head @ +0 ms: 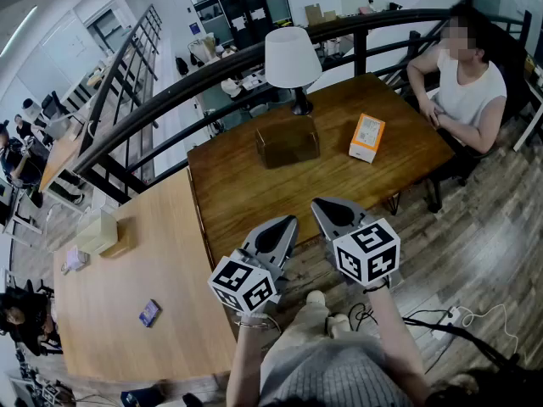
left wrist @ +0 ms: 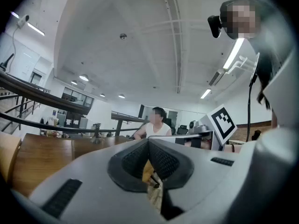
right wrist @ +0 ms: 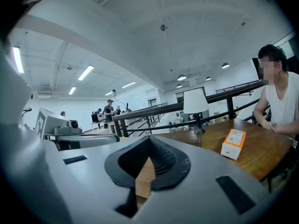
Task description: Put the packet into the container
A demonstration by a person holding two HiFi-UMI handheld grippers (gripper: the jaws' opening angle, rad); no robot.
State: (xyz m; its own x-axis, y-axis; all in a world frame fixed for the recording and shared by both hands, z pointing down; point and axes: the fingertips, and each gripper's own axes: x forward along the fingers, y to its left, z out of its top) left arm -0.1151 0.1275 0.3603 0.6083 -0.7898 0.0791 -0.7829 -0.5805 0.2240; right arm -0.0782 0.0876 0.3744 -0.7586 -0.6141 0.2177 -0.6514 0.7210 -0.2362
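Packet (head: pixel 366 137) boxy, orange-white, container (head: pixel 288 142) translucent, rectangular

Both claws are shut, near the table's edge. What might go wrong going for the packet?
1. The right claw is shut; reaching the packet that way would likely shove it along the table rather than grip it.
2. The lamp stands right behind the container; an overshooting drop may knock it.
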